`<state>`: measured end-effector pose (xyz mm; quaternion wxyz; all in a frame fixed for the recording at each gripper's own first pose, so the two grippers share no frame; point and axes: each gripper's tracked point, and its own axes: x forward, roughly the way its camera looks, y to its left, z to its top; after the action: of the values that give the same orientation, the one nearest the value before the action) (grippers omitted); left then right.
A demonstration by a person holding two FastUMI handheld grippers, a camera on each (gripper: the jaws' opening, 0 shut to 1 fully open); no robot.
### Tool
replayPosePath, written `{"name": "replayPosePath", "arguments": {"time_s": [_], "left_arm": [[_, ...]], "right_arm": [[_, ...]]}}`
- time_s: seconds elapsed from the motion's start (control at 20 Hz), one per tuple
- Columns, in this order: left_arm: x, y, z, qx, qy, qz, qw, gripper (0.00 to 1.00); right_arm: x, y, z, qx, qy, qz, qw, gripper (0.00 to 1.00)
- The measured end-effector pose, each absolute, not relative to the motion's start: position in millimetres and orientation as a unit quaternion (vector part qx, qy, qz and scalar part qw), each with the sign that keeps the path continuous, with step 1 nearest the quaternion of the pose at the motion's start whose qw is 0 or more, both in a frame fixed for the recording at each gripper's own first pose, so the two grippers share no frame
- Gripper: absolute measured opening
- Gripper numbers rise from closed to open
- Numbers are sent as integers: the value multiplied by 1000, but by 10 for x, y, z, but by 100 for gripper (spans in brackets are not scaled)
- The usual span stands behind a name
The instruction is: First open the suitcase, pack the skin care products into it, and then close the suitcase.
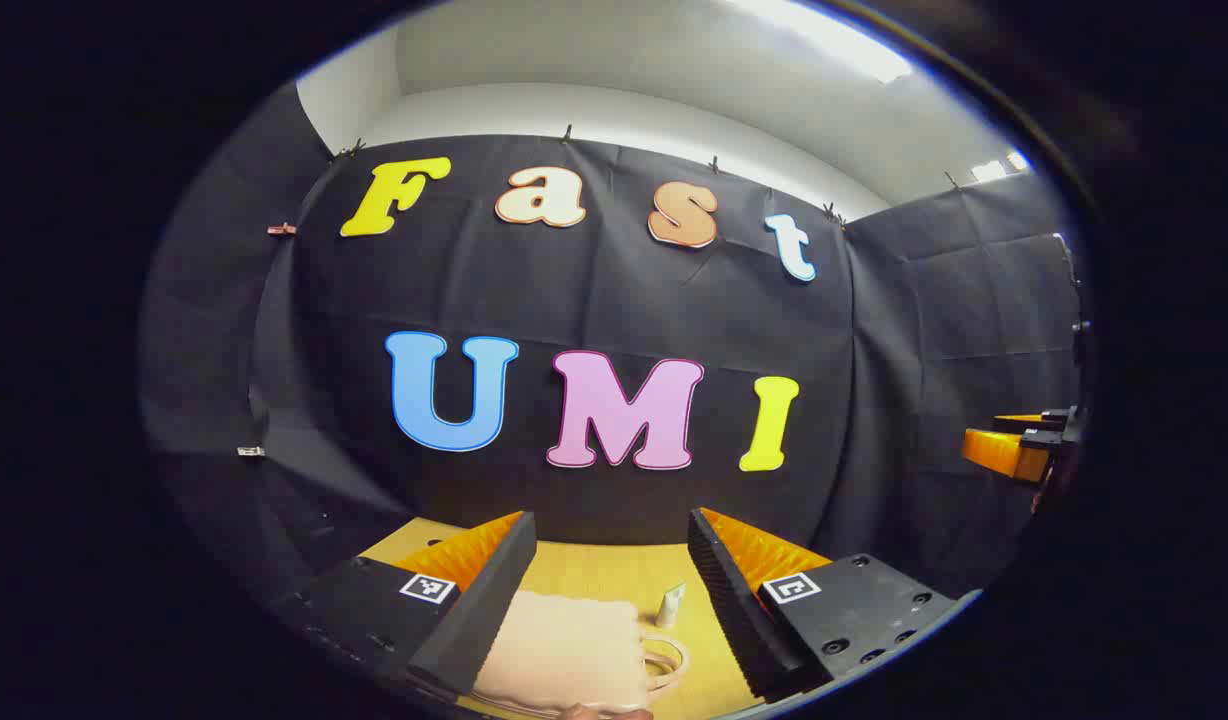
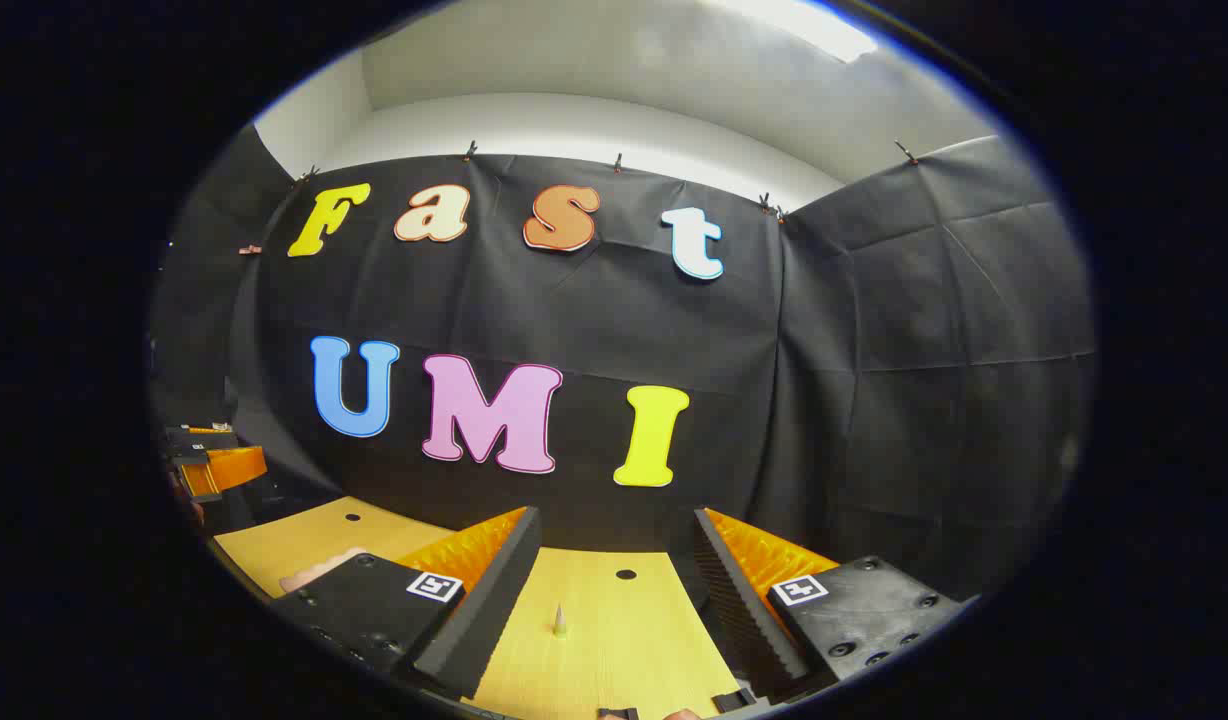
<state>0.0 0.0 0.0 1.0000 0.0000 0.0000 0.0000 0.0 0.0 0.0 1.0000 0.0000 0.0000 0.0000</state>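
Note:
In the left gripper view, a pale pink suitcase lies flat and closed on the wooden table, its handle pointing right. A small white tube stands just beyond the handle. My left gripper hovers open above the suitcase, holding nothing. In the right gripper view, my right gripper is open over bare table, with a small pointed skin care item standing between its fingers farther off. A corner of the suitcase peeks out at the lower left.
The black cloth wall closes the far side of the table and wraps around the right side. The right gripper appears at the left view's right edge, the left gripper at the right view's left edge. The tabletop has small round holes.

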Motion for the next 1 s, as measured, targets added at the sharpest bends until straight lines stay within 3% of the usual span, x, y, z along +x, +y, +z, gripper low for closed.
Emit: {"name": "replayPosePath", "arguments": {"time_s": [0.3, 0.35, 1.0], "left_arm": [[6, -23, 24, 8, -4, -4, 1000, 95], [15, -35, 14, 8, -2, -5, 1000, 95], [72, -285, -223, -2, 31, -52, 998, 95]], "right_arm": [[9, 24, 23, 1, -4, -1, 1000, 98], [13, 9, 12, 0, -4, -1, 1000, 94], [-72, -88, -6, 2, -3, -16, 1000, 96]]}}
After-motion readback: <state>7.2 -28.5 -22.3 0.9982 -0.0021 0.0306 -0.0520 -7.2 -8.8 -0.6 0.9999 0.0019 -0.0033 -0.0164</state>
